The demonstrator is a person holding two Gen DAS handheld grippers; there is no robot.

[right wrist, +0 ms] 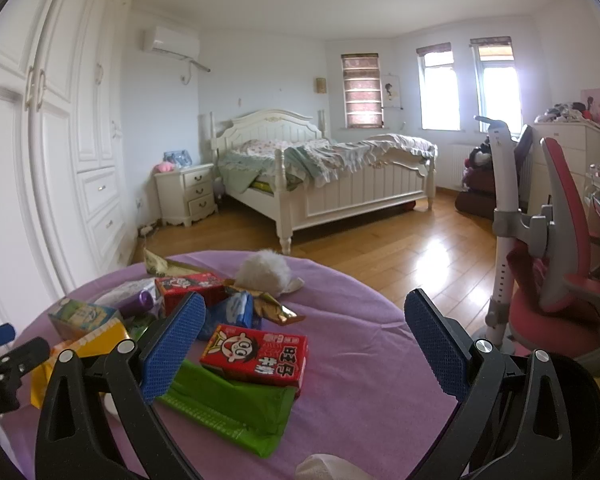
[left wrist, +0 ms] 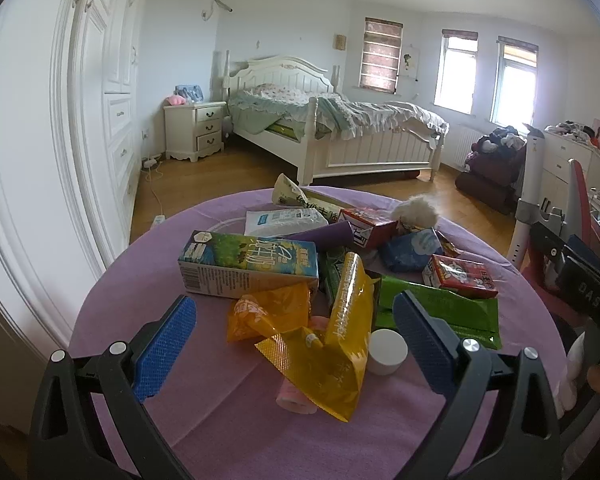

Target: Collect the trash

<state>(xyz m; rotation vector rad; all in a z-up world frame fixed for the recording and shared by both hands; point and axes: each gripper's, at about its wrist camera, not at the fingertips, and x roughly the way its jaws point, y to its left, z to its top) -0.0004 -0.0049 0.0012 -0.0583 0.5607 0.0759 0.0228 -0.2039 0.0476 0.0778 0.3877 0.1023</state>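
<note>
- Two grippers, the left gripper and the right gripper, hung wide open, holding nothing.
- Trash lay heaped on the purple tablecloth: a yellow pouch between the left fingers, a red carton on a green wrapper.

The right gripper hung with its blue-padded jaws spread wide over a purple-covered table. Between the jaws a red drink carton lay flat, overlapping a green wrapper nearer the table's near edge. A second red carton and a white fluffy ball sat toward the far edge; a yellow pouch lay at the left edge.
</note>
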